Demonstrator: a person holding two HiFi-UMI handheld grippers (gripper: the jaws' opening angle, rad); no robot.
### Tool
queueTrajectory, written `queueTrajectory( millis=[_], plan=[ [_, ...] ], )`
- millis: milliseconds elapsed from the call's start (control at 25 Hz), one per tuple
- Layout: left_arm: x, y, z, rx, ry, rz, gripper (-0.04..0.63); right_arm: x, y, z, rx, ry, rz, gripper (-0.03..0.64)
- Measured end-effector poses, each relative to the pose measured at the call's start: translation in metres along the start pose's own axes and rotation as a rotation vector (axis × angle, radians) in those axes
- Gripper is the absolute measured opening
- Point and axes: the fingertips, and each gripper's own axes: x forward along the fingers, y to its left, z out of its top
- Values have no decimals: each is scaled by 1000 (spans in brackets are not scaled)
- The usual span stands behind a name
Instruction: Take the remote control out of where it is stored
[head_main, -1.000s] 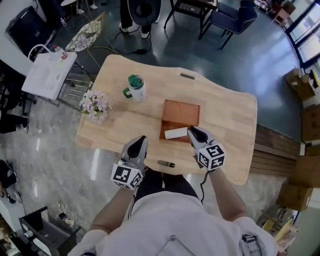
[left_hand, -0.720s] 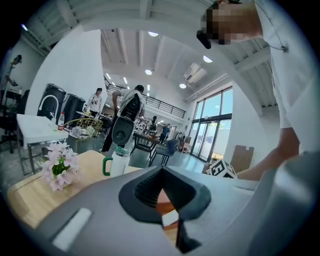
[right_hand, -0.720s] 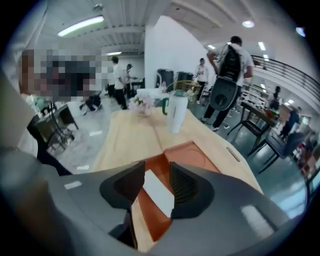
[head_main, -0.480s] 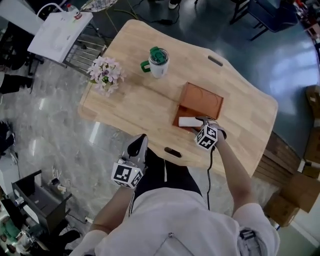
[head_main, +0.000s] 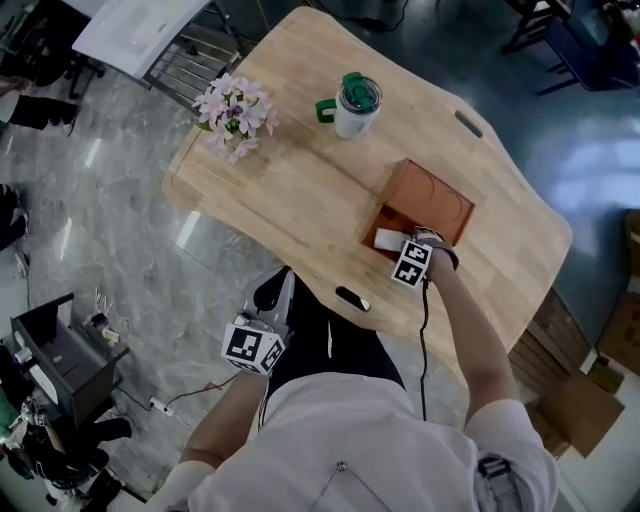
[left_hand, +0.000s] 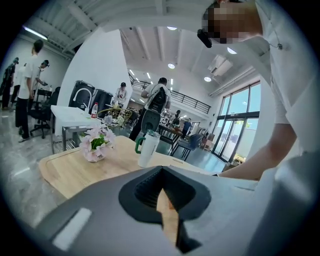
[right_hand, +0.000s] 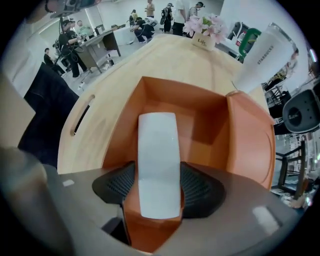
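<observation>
Grasp step. My right gripper (right_hand: 157, 186), jaws just opened wide, straddles the remote control (right_hand: 158, 155) lying in its orange box (right_hand: 250, 140). My left gripper (left_hand: 163, 199) is clenched and empty. Next, I judge: close the 2 jaws, then lift.

White remote control (right_hand: 158, 160), orange-brown box (right_hand: 250, 140)

The white tumbler (right_hand: 263, 54) carries the brand name STARBUCKS printed down its side. The small flower pot (right_hand: 203, 43) bears a short label that seems to read "Life", too small to be sure.
</observation>
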Motion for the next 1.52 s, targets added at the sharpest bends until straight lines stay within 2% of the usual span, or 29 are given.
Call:
queueTrajectory(
  millis=[200, 400, 560, 720, 800, 880, 1000, 1120, 1280, 1400, 1520],
  plan=[
    [-4, 5, -5, -19, 8, 33, 0, 7, 0, 0, 28, 56, 24, 302],
    [-6, 2, 6, -7, -2, 32, 0, 4, -1, -1, 132, 26, 56, 287],
    [-8, -9, 23, 30, -23, 10, 0, -25, -7, -13, 211, -11, 6, 285],
    [-5, -24, 45, 78, -38, -35, 0, -86, -14, -13, 309, -117, -72, 284],
    [3, -36, 59, 109, -50, -78, 0, -127, -21, -10, 398, -218, -128, 284],
    [15, -52, 75, 149, -70, -138, 0, -175, -32, -6, 511, -368, -196, 284],
    [26, -88, 98, 207, -96, -230, 0, -257, -39, -4, 701, -660, -288, 282],
    [37, -127, 124, 258, -126, -317, 0, -339, -38, -6, 890, -960, -337, 281],
    [47, -178, 152, 287, -174, -449, 0, -425, -22, -21, 991, -1252, -446, 281],
    [49, -210, 173, 299, -221, -535, 0, -476, -10, -43, 1043, -1459, -487, 279],
    [48, -228, 183, 312, -249, -580, 0, -497, 0, -61, 1037, -1532, -548, 279]
  ],
)
